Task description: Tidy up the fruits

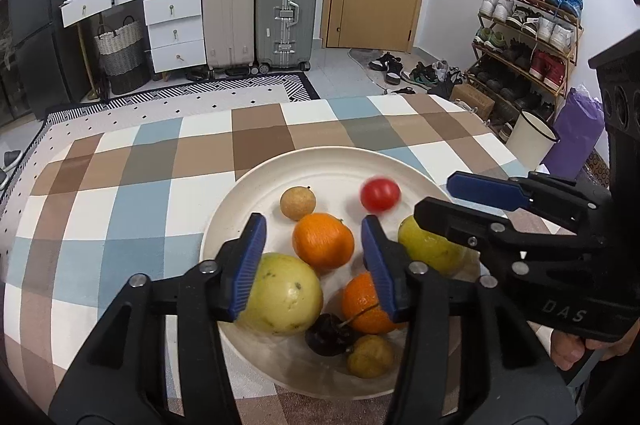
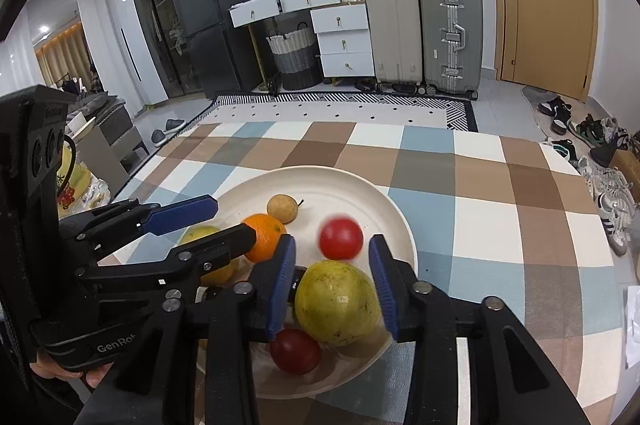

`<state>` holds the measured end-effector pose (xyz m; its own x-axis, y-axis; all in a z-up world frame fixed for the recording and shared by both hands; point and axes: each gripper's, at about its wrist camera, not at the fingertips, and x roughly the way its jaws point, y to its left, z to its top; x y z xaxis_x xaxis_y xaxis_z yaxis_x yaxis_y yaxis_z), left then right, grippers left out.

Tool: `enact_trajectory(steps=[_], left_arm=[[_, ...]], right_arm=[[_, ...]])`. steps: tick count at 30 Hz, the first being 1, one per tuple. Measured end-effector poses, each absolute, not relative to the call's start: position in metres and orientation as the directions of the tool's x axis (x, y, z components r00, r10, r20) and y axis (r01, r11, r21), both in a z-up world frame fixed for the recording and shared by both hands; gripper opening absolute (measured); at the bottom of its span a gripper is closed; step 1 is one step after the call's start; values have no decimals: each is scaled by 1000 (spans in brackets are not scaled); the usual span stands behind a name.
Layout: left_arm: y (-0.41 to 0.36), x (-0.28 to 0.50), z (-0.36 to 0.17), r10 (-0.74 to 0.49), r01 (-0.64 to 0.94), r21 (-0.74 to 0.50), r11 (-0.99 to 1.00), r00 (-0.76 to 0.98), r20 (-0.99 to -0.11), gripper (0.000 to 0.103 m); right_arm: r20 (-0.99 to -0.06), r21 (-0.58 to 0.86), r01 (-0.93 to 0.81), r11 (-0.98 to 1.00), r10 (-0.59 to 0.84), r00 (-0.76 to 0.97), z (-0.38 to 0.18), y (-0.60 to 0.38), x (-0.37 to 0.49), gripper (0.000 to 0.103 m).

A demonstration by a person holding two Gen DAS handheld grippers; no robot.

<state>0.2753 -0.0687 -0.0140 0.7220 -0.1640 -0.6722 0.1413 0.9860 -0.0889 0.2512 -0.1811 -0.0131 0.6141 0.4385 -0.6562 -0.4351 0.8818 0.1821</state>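
A cream plate [image 1: 344, 165] [image 2: 384, 205] on the checked tablecloth holds several fruits. In the left wrist view: a red tomato [image 1: 380, 194], blurred, a small brown fruit [image 1: 298, 203], two oranges [image 1: 323, 242], a large yellow guava [image 1: 286, 294], a dark cherry [image 1: 328, 335] and another yellow-green fruit [image 1: 430, 245]. My left gripper [image 1: 316, 261] is open above the plate, empty. My right gripper [image 2: 332, 281] is open over a yellow-green guava [image 2: 338, 303]; the blurred tomato [image 2: 341, 239] lies beyond its tips. A dark red fruit [image 2: 295, 351] sits below.
The table [image 1: 120, 185] is covered with a blue, brown and white checked cloth. Beyond it are suitcases [image 1: 286, 13], white drawers [image 1: 172, 25], a door, a shoe rack [image 1: 528, 37] and a white bin [image 1: 530, 139] to the right.
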Motion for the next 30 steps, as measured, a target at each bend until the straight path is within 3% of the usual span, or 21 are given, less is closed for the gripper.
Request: enact_trajectory(steps=[4, 6, 7, 12, 15, 30], left_arm=[[-61, 264, -6, -160, 129, -96, 987, 740, -653, 70], [-57, 256, -1, -149, 116, -94, 989, 753, -641, 78], [-56, 252, 2, -150, 115, -96, 989, 756, -637, 83], [-47, 224, 17, -166, 130, -103, 986, 776, -609, 89], [-46, 205, 24, -161, 134, -90, 987, 790, -592, 101], [-44, 122, 43, -164, 132, -97, 986, 813, -558, 102]], right_arm=[[-644, 183, -432, 883, 440, 626, -8, -188, 243, 54], [-634, 188, -424, 886, 439, 637, -5, -193, 238, 72], [-627, 192, -421, 887, 441, 642, -3, -196, 235, 76], [-590, 225, -403, 887, 453, 668, 8, -210, 218, 102], [-575, 256, -402, 879, 473, 668, 11, -218, 207, 102], [-570, 258, -417, 872, 486, 663, 15, -233, 142, 102]])
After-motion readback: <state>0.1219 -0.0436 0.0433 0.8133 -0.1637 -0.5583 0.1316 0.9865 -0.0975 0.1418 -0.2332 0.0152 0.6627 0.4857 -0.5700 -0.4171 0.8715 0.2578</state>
